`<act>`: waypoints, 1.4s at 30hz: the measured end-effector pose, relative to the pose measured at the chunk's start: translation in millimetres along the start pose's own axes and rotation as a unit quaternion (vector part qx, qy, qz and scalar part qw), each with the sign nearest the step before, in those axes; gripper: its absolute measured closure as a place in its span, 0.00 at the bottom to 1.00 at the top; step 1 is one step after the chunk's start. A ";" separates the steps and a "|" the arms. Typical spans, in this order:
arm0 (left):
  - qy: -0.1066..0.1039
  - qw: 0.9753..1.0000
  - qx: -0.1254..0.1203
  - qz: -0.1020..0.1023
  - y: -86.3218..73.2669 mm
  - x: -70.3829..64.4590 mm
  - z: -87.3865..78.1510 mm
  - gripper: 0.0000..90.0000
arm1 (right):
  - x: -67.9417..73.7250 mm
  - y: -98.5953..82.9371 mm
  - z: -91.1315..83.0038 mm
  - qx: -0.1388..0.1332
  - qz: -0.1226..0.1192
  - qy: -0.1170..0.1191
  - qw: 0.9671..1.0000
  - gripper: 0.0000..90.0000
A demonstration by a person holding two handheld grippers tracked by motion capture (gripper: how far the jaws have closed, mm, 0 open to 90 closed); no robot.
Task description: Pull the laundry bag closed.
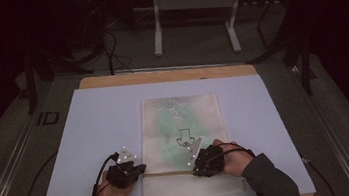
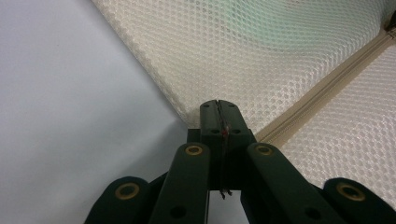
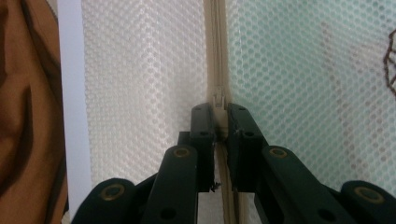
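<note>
A pale board (image 1: 102,137) covers a wooden table (image 1: 159,75), and all positions below are given relative to the mesh bag (image 1: 181,127) lying flat at the board's middle. The mesh bag is a cream, honeycomb-net pouch with a green item and a dark printed motif showing through its far portion; its near edge lies just short of the board's near edge. A cream zipper (image 1: 171,172) crosses the bag from side to side in its near part; in the left gripper view the zipper (image 2: 322,91) runs diagonally away from the jaws, and in the right gripper view the zipper (image 3: 215,56) runs straight up from between them. The left gripper (image 1: 140,169) sits at the bag's left edge, level with the zipper line; in its own view the left gripper (image 2: 219,106) has its jaws pressed together at the bag's left edge, beside the zipper's end, though whether fabric is pinched between them cannot be told. The right gripper (image 1: 197,168) sits on the zipper right of the bag's middle; in its own view the right gripper (image 3: 219,112) has its jaws clamped on the small cream zipper pull (image 3: 219,99), which protrudes just beyond the fingertips.
</note>
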State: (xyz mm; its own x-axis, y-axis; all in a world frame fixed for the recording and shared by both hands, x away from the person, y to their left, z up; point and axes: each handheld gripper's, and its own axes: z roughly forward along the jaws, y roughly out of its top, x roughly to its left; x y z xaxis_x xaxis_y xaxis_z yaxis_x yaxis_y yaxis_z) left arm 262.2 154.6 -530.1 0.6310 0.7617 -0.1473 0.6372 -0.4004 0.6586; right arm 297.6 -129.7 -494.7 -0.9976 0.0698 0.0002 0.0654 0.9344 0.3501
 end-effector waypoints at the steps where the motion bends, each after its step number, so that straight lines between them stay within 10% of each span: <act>1: 0.000 1.000 0.000 0.000 0.0 0.0 0.0 1.00 | -0.3 -0.5 -0.5 -0.002 0.000 0.001 1.000 0.92; 42: 0.002 1.000 0.001 0.000 0.3 -0.5 0.0 1.00 | -2.6 -20.0 -14.4 0.004 0.012 -0.003 1.000 0.92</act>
State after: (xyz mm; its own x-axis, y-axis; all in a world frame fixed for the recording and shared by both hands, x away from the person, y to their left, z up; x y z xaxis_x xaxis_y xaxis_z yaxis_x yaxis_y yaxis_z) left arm 262.0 154.1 -529.9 0.6287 0.7640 -0.1452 0.6387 -0.4008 0.6568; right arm 298.5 -153.6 -488.2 -0.9955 0.0950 0.0025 0.0902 0.9353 0.3421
